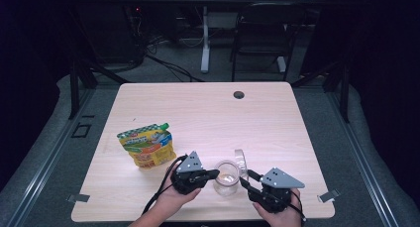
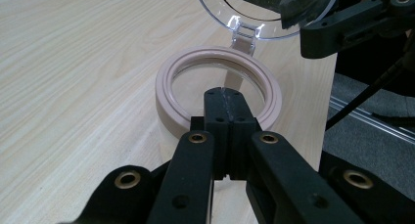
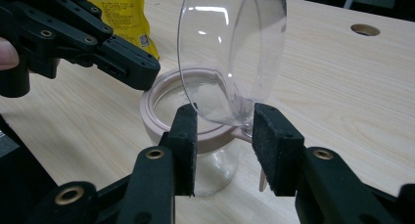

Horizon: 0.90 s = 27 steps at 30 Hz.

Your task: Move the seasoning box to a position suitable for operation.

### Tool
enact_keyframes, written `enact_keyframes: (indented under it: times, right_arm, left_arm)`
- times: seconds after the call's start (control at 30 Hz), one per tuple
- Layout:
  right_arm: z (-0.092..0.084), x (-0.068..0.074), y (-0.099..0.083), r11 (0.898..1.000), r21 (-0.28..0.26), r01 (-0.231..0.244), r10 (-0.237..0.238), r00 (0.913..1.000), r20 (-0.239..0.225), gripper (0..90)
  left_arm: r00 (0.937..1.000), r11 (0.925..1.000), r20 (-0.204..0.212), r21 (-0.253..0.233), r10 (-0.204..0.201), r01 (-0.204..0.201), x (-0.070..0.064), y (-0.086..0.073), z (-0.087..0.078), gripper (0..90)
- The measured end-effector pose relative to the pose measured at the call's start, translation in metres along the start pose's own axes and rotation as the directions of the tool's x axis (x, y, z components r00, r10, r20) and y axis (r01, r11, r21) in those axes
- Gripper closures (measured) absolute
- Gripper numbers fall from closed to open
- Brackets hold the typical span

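Nearest to me, at the near edge of the light wooden table [image 1: 208,113], both hands come in with their tools. My left gripper [image 1: 210,175] is clenched: in the left gripper view its two black jaws are pressed flat together, with their tips over the near side of the jar's pinkish rim [image 2: 169,84], and I cannot tell whether a thin wall of the glass is pinched between them. My right gripper [image 1: 244,179] sits just right of the jar, its jaws partly parted. In the right gripper view the pads [image 3: 274,145] stand on either side of the lower edge of the clear lid [image 3: 230,53], near its hinge, with a visible gap on the right side; they straddle it and I cannot see them pressing on it.

The glass jar [image 1: 226,180] stands upright on the table between the two grippers, near the front edge and slightly right of centre. Its hinged lid is swung up and stands roughly on edge at the jar's far right side, leaving the mouth uncovered.

Further back and to the left, apart from the jar, a yellow spouted pouch [image 1: 147,145] with a green cap lies on the table. Toward the far edge is a round cable hole [image 1: 238,94]. Beyond the table stands a dark chair [image 1: 262,31].
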State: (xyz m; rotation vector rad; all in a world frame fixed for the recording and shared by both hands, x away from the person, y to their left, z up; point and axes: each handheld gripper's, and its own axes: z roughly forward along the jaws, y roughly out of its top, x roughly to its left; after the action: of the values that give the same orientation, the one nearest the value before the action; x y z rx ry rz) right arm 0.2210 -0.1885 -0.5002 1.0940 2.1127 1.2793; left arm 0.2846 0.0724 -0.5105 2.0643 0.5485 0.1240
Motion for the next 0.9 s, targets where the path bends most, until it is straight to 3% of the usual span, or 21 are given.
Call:
enact_keyframes:
  times: [0.5, 0.9]
  right_arm:
    - [-0.005, -0.011, -0.003, 1.0, 0.007, -0.029, 0.029, 0.9996, -0.006, 65.6]
    - [-0.002, -0.016, -0.009, 0.999, 0.046, -0.003, 0.004, 0.9999, -0.016, 65.9]
  left_arm:
    - [1.0, 1.0, 0.001, -0.001, -0.001, 0.001, 0.0, 0.0, 0.0, 90.0]
    - [1.0, 1.0, 0.004, -0.001, -0.005, 0.005, 0.001, 0.0, 0.0, 90.0]
